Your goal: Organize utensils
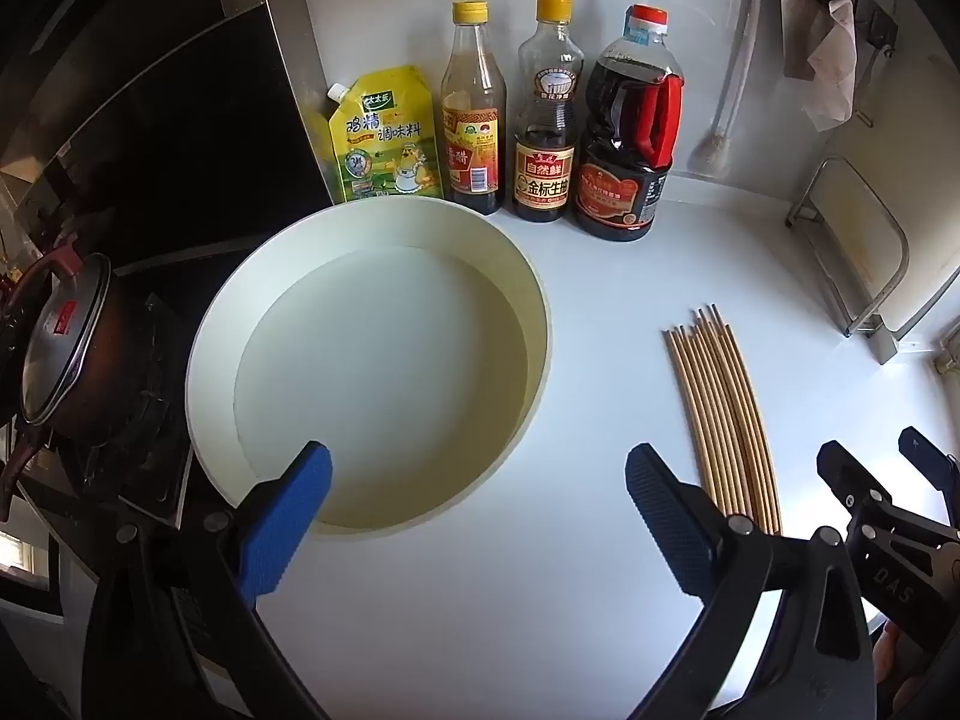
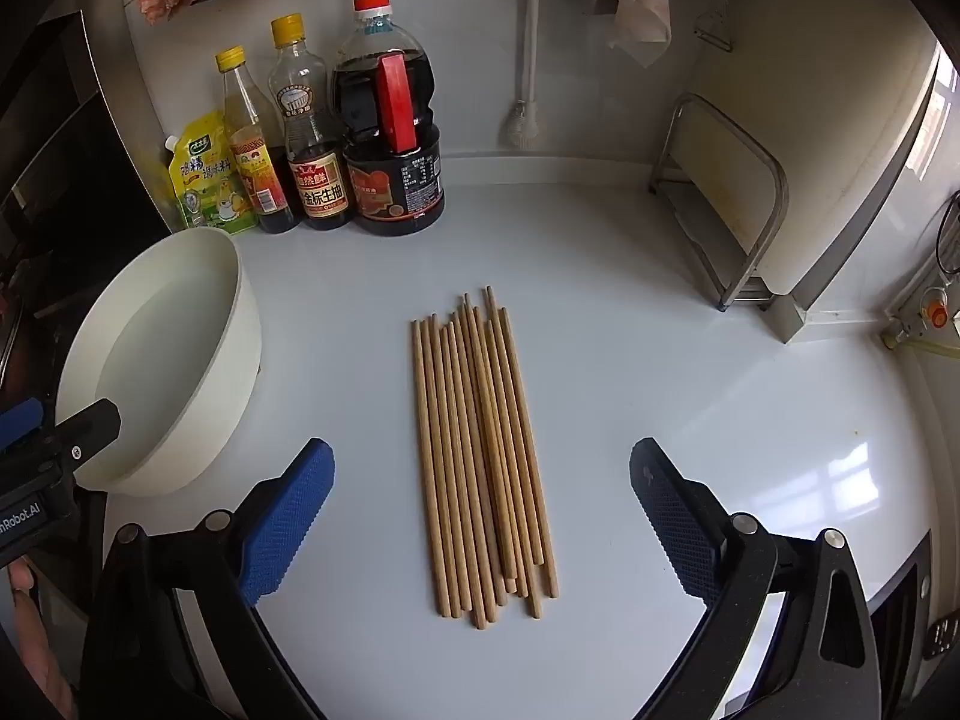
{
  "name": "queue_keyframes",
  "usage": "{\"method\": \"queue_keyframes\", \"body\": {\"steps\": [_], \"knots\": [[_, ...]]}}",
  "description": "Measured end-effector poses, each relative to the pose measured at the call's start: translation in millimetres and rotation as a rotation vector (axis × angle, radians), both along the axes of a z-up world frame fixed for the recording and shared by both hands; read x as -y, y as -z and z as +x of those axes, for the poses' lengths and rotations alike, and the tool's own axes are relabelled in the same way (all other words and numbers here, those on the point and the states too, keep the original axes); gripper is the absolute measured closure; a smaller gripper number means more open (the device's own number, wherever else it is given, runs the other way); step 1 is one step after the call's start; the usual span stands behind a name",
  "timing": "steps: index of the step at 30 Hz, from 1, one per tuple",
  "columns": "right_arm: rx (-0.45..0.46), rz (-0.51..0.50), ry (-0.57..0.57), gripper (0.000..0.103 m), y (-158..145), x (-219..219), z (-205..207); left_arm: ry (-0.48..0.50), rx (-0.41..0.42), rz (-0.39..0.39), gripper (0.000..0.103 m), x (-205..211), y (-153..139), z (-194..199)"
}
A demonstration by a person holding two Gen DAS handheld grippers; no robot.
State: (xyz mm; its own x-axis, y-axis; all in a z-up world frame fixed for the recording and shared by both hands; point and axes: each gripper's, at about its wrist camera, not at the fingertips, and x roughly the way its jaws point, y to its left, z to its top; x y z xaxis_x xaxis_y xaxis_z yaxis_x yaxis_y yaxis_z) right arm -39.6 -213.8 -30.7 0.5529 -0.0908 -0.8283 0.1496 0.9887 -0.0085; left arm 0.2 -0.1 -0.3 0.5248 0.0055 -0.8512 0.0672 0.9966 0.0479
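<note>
In the left wrist view, the left tool (image 1: 477, 483) is released, its two blue pads standing wide apart with nothing between them. It hangs over the white surface (image 1: 480, 600), at the near edge of the white bowl (image 1: 210, 348). One pad is in front of the bowl's rim; I cannot tell if it touches. The chopsticks (image 1: 723, 414) lie in a bundle to the right of the bowl, well apart from it. Behind the bowl stand a yellow pouch (image 1: 384, 135) and three sauce bottles (image 1: 543, 114). A dark pot (image 1: 66, 348) sits left of the bowl.

In the right wrist view, the right tool (image 2: 480, 483) is also released and holds nothing. The chopsticks (image 2: 480, 456) lie flat on the surface between its open pads, not touched. The bowl (image 2: 240, 324) is left of the chopsticks, and the left tool (image 2: 36, 444) is at the bowl's near side.
</note>
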Motion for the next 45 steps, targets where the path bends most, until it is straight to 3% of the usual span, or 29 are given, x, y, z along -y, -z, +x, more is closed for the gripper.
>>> {"method": "queue_keyframes", "body": {"steps": [27,37,39,45], "knots": [[0.006,-0.001,0.005,0.008,-2.6,6.7,-5.2,0.007,0.01,0.005,0.006,0.5,-2.8,-2.0],[-0.002,0.004,0.005,0.008,2.2,4.7,14.5,0.006,0.019,0.01,0.006,5.3,-6.2,-1.7],[0.007,0.0,0.006,0.008,-2.1,10.0,-4.6,0.006,0.013,0.012,0.006,6.3,-4.9,-0.3],[0.009,-0.002,0.006,0.008,-1.9,7.8,-5.6,0.005,0.009,0.01,0.006,4.0,-6.6,-0.1]]}}
